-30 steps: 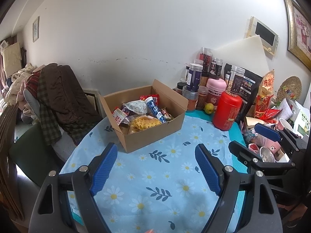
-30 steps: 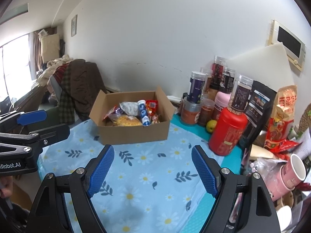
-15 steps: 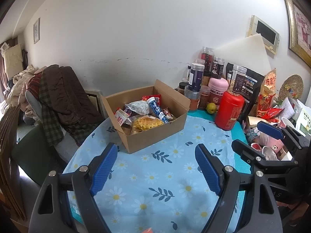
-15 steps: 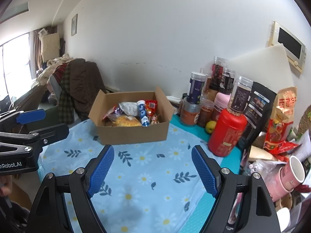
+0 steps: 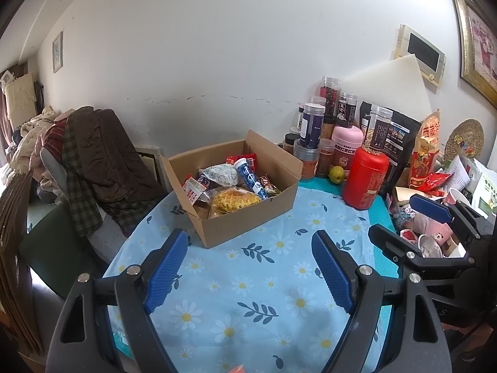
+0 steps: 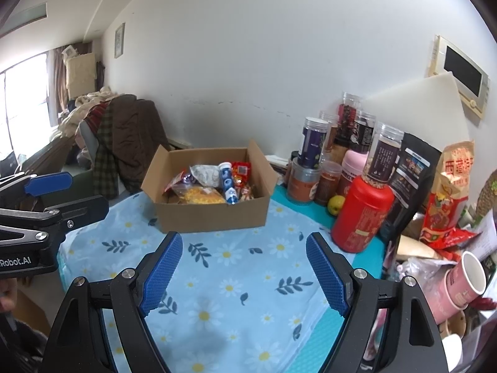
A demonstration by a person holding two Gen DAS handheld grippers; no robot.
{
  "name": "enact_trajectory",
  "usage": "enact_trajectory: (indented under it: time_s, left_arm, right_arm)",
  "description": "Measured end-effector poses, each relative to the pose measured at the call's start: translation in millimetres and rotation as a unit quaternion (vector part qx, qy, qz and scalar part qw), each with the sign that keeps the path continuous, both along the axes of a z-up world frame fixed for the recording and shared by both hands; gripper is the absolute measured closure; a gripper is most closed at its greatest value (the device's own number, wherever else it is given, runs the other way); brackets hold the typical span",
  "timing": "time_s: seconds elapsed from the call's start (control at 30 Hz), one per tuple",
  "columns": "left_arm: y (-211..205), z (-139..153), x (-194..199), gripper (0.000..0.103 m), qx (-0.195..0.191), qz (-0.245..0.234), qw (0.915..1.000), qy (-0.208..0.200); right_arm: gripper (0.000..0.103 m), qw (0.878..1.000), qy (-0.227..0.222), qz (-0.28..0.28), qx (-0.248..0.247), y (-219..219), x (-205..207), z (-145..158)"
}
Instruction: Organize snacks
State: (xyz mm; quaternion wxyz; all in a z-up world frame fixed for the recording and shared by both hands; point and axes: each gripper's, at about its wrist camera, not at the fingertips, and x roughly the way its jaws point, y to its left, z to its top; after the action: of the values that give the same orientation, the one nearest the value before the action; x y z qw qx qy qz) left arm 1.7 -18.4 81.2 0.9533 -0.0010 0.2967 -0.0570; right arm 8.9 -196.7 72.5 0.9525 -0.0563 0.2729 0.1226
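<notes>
cardboard box (image 5: pixel 248 214), open-topped with flaps up, sits on a blue daisy-print tablecloth (image 5: pixel 248 279), filled with crinkly snack packets (image 5: pixel 217 174), a yellow waffle bag (image 5: pixel 234 200) and a blue tube (image 5: pixel 248 177). left gripper (image 5: pixel 250 267) and right gripper (image 6: pixel 243 267) both hover near the box, ribbed blue pads apart, holding nothing. round red canister (image 6: pixel 360 214) stands right of the box.

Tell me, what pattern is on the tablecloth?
White daisies and dark leaf sprigs on light blue tablecloth, clearest from the right wrist.
</notes>
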Motion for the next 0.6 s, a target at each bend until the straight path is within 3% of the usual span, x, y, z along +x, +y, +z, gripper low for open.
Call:
enact_trajectory:
  time_s: [0.6]
  left_arm:
    - [6.6,0.2,8.1,0.020,0.007,0.008,0.9999,0.005]
  right_arm:
    - [0.020,1.000,-0.002,-0.001,-0.006,-1.7,5.8,-0.4]
